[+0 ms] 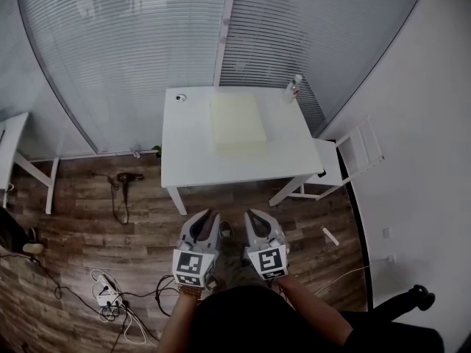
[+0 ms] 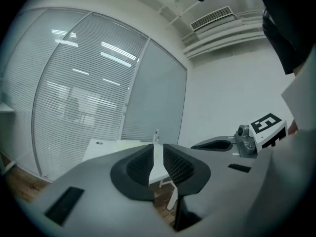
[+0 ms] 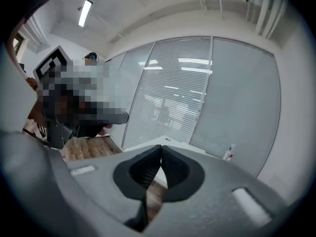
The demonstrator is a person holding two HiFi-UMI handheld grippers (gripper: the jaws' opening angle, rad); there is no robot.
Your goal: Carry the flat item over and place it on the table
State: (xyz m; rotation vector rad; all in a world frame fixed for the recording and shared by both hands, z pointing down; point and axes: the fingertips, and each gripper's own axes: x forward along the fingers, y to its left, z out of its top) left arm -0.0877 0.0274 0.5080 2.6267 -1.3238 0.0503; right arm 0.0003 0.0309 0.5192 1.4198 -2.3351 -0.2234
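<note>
A pale yellow flat pad [image 1: 237,120] lies on the white table [image 1: 188,149] ahead of me, toward its far middle. Both grippers hang low and close to my body, over the wooden floor short of the table's front edge. The left gripper [image 1: 210,216] is shut with nothing between its pads [image 2: 170,163], showing only a thin slit. The right gripper [image 1: 254,216] is shut too, its pads [image 3: 173,164] touching and holding nothing. The left gripper view shows the table [image 2: 106,145] beyond its jaws and the right gripper's marker cube [image 2: 266,126] alongside.
A small bottle [image 1: 294,88] and a small round object [image 1: 181,98] stand at the table's far edge. A white chair [image 1: 353,153] is by its right side. A hair dryer [image 1: 125,179], a power strip [image 1: 107,294] and cables lie on the floor at left. Another white table [image 1: 11,149] stands far left.
</note>
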